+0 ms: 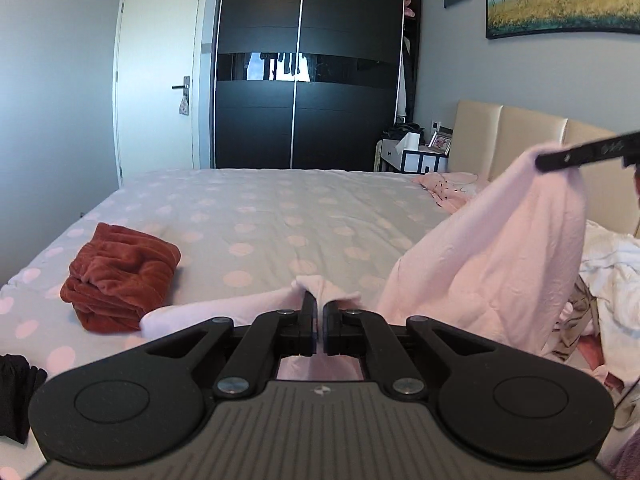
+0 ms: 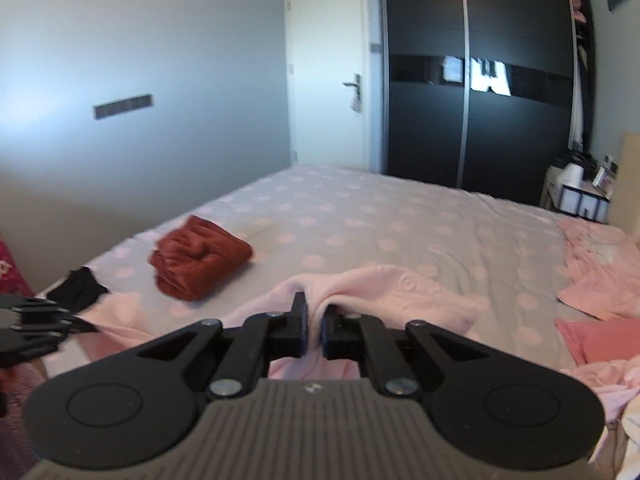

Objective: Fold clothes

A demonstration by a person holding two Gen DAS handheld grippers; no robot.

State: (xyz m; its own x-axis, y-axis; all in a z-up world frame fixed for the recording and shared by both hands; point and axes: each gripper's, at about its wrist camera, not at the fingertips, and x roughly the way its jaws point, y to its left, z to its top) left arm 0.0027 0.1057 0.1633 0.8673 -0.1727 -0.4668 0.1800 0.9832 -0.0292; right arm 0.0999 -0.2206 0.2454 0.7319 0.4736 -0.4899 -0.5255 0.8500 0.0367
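**Pink garment pinched at two points above the bed**

A bedroom: the polka-dot bed fills the view, a dark wardrobe at the far wall. One pale pink garment hangs between the tongs, lifted over the bed's near right part. The left tongs are clenched on a bunched edge; the right tongs likewise grip a fold. It looks light, soft and limp, best held at corners or seams. One rust-red folded bundle lies left; a crumpled pile of several pieces lies right.
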